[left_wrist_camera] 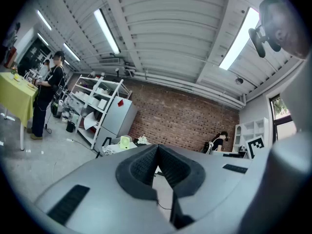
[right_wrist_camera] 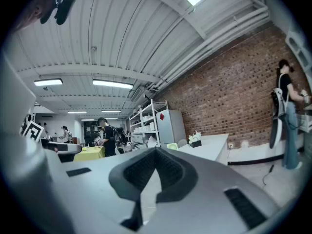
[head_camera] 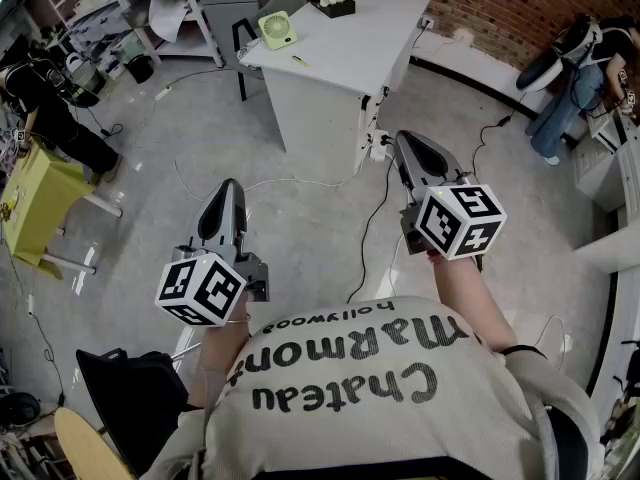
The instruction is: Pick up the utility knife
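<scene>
Head view: left gripper and right gripper are held level over the grey floor. What may be the utility knife, small and yellow, lies on the white table at upper centre, well apart from both.

Left gripper view: jaws together, nothing between them.

Right gripper view: jaws together, empty; brick wall at right.

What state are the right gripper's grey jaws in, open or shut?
Shut, empty: on the grey right gripper, its own view shows the black ribbed pads meeting at their tips, nothing between them.
</scene>
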Available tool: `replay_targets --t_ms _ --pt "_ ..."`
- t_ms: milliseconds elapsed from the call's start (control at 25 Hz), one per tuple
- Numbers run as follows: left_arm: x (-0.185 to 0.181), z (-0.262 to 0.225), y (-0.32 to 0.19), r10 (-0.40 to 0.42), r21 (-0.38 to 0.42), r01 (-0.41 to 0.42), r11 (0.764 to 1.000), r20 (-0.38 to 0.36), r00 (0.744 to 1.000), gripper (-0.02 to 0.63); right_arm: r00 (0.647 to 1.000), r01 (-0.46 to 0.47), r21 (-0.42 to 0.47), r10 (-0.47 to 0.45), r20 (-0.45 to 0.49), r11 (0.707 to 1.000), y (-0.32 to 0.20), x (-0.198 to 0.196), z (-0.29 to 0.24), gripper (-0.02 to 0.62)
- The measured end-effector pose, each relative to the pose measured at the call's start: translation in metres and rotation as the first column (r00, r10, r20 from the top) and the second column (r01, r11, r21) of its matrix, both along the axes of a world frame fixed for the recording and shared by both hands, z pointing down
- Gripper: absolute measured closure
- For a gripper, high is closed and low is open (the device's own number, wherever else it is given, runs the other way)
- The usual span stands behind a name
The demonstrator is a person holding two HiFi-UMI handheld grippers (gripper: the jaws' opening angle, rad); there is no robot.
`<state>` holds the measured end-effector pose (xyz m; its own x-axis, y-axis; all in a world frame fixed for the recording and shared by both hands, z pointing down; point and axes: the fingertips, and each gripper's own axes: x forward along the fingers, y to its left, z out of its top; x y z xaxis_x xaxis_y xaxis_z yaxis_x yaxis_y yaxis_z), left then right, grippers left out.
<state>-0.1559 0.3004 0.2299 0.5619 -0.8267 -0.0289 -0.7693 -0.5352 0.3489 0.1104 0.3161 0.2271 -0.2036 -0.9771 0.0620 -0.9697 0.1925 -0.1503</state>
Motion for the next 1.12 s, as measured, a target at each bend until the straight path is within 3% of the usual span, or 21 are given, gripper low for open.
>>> replay_targets --t_ms 360,520,800,1120 --pt "-0.024 -0.002 -0.001 0.018 0.013 -0.018 1.0 -0.005 1.0 0.606 1.0 -0.018 0.012 0.018 0.014 1.0 0.001 -0.022 -0.002 0.594" --pt "-0.038 0.005 -0.005 0.027 0.015 -0.027 1.0 0.002 1.0 0.606 0.997 -0.014 0.012 0.013 0.076 1.0 0.004 -0.037 0.006 0.592" --pt "-0.061 0.044 -0.011 0.05 -0.054 -0.05 0.997 -0.002 0.999 0.606 0.991 -0.026 -0.037 0.031 0.132 0.999 0.005 -0.059 0.043 0.592" --pt "-0.062 0.07 -0.038 0.038 -0.126 -0.04 0.991 -0.02 0.999 0.606 0.992 -0.014 -0.104 0.026 0.12 0.995 -0.026 -0.063 0.067 0.592"
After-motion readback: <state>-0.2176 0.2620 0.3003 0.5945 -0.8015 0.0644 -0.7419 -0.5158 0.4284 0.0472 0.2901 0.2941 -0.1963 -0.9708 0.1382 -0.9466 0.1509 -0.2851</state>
